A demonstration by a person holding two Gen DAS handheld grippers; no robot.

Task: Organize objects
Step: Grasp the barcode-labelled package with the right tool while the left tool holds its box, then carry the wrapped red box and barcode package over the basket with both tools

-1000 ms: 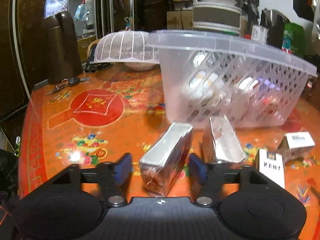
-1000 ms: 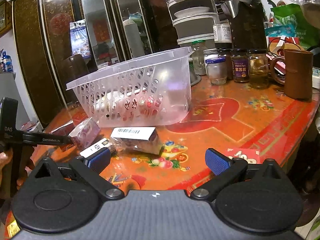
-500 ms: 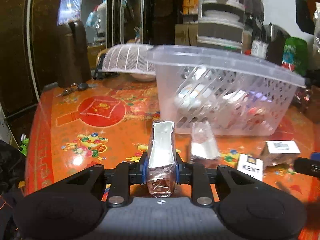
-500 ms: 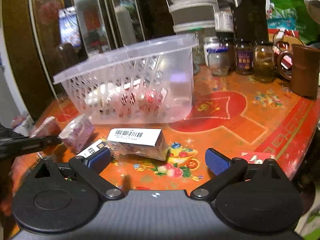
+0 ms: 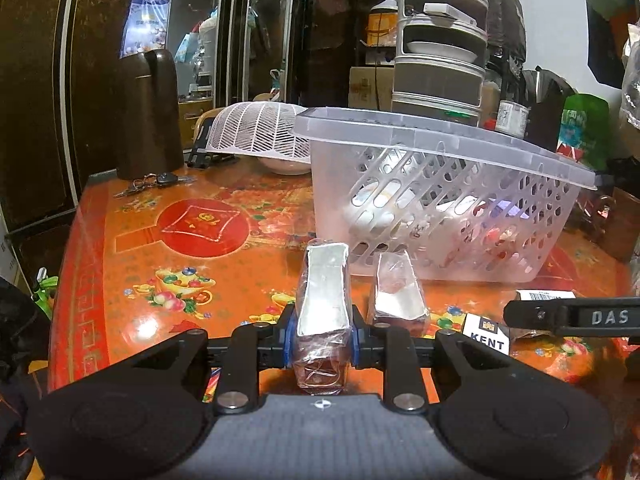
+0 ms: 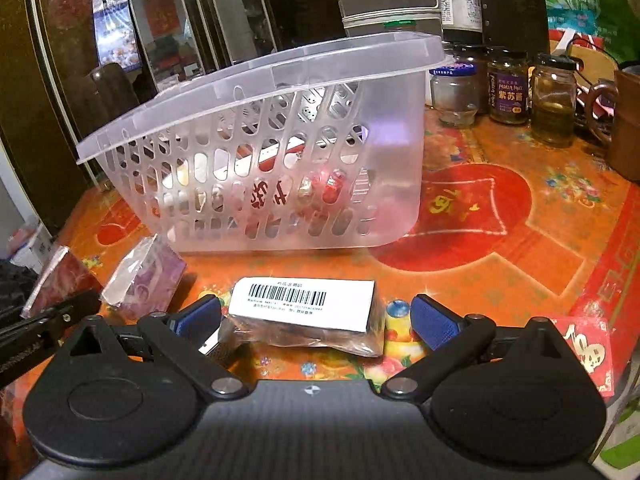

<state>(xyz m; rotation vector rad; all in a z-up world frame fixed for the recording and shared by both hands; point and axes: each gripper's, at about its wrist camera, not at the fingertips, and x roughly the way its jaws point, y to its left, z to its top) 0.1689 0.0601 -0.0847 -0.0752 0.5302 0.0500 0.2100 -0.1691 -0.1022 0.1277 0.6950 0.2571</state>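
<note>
Left claw (image 5: 322, 338) clamps a film-wrapped silvery box (image 5: 323, 300); right claw (image 6: 316, 318) gapes wide.

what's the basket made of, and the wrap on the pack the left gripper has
Basket: looks like translucent, frosted plastic; slotted walls show the contents through them. Pack in the left gripper: apparently clear glossy film over a silvery face, judging by wrinkles and glare.

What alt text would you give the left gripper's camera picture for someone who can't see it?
The left gripper is clamped on a plastic-wrapped silver packet over an orange patterned table. A second wrapped packet and a white KENT pack lie beside it, with a clear slotted basket behind.
</note>
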